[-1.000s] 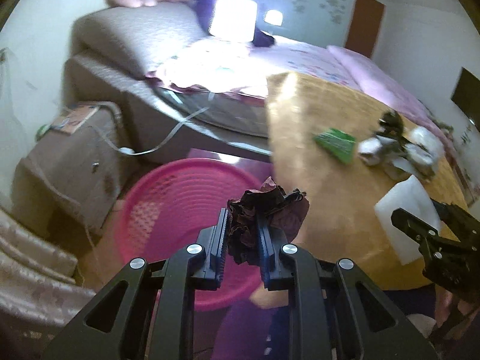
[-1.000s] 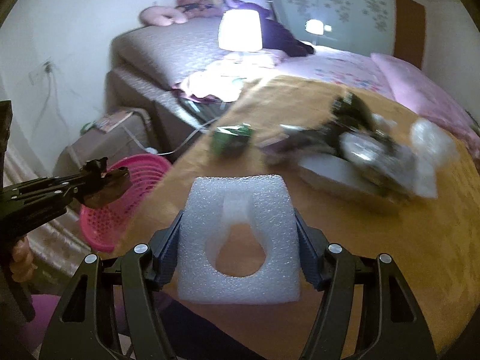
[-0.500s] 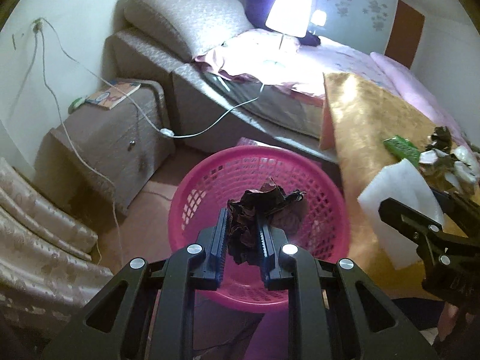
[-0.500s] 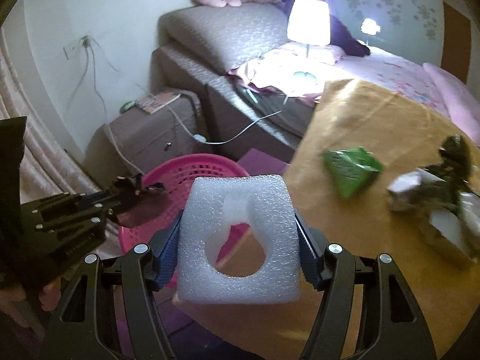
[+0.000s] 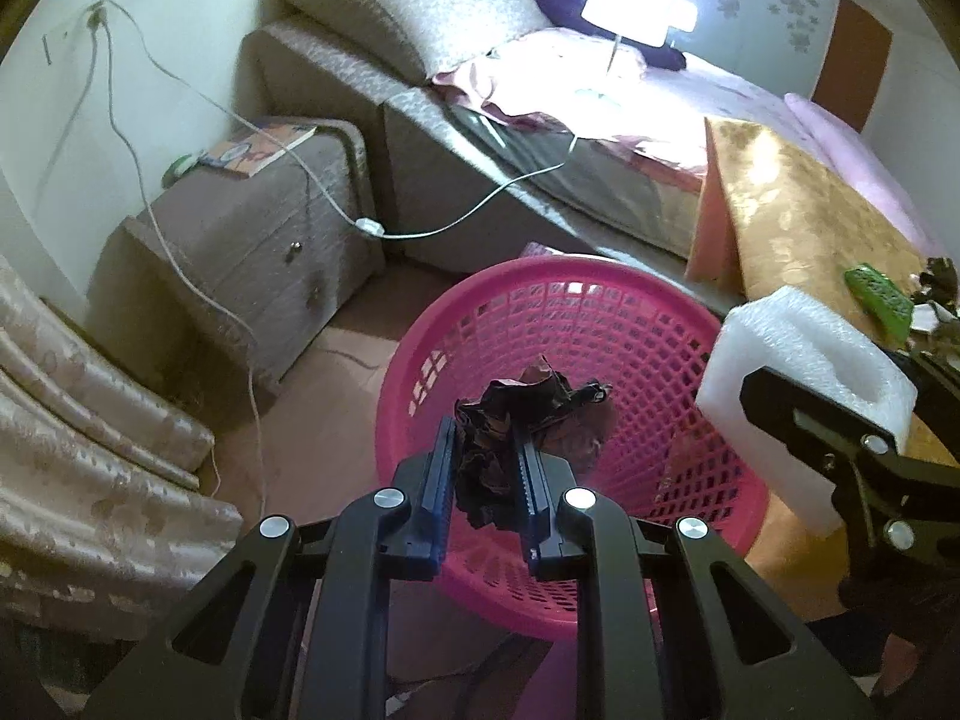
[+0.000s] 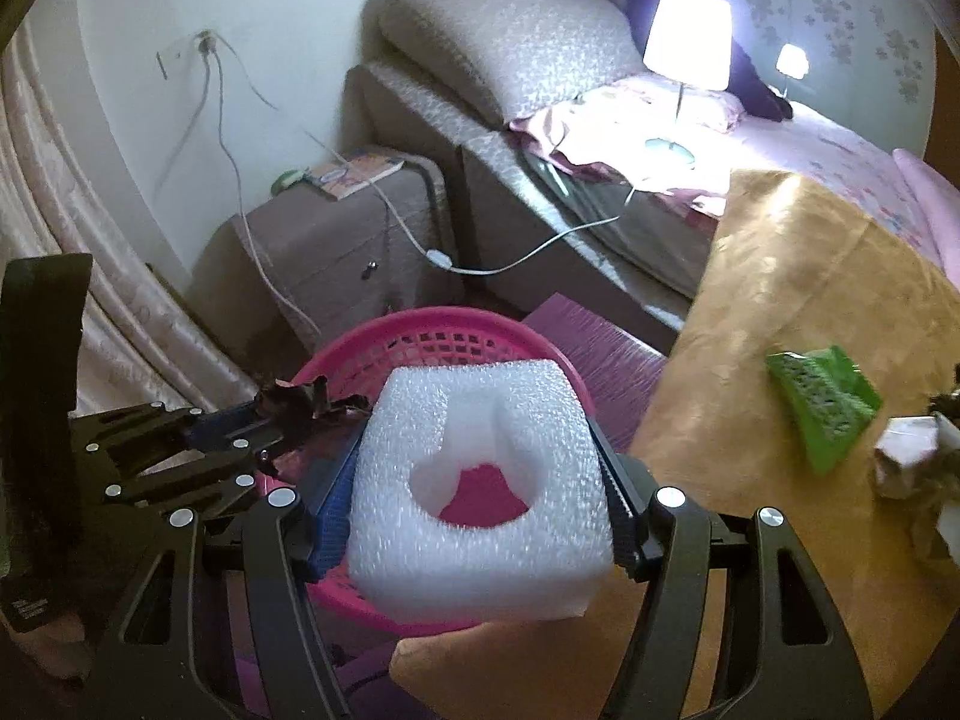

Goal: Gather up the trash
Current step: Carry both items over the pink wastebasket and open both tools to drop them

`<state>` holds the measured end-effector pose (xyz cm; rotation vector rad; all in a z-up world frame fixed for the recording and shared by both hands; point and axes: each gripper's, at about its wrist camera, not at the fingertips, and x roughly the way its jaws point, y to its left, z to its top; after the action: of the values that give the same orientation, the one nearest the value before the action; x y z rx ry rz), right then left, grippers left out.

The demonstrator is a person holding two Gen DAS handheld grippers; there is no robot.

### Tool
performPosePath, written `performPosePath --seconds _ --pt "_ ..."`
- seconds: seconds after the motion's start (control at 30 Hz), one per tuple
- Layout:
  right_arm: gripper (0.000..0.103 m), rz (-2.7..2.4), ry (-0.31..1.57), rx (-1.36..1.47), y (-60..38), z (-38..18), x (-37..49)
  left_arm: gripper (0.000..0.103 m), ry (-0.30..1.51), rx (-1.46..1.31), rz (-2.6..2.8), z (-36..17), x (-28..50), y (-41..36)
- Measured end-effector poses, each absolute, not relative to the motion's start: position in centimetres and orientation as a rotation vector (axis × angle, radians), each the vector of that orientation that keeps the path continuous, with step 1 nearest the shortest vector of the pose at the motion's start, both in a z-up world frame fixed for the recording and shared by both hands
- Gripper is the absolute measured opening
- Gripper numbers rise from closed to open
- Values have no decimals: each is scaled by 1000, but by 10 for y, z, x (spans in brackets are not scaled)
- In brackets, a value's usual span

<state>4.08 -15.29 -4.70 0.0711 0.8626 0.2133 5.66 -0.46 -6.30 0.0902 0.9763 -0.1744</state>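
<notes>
While the left tool (image 5: 485, 444) pinches a crumpled dark wrapper (image 5: 528, 414), the right tool (image 6: 477, 474) clamps white foam (image 6: 480, 492).

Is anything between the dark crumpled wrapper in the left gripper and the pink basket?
Nothing visible. The wrapper, clamped in the left gripper, hangs over the open pink basket; the foam block sits off to the right.

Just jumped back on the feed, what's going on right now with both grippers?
Both grippers are loaded and over the pink basket on the floor. The left gripper is shut on a dark crumpled wrapper, held above the basket's opening. The right gripper clamps a white foam block at the basket's table-side rim. Nothing is dropped yet. A green packet and more scraps remain on the gold-covered table.
</notes>
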Motion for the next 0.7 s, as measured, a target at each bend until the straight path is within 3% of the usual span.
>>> performPosePath --seconds 0.23,0.43,0.57,0.7 --pt "65 216 891 93 -152 -54 48 18 984 96 -162 -65 58 -4" --pt "76 196 887 122 -158 -54 45 39 993 81 -152 -64 59 -3" --pt "78 184 876 143 -163 -51 41 56 974 71 -129 -60 57 1" --pt "78 176 857 161 -168 -47 33 65 949 69 -122 -55 54 2"
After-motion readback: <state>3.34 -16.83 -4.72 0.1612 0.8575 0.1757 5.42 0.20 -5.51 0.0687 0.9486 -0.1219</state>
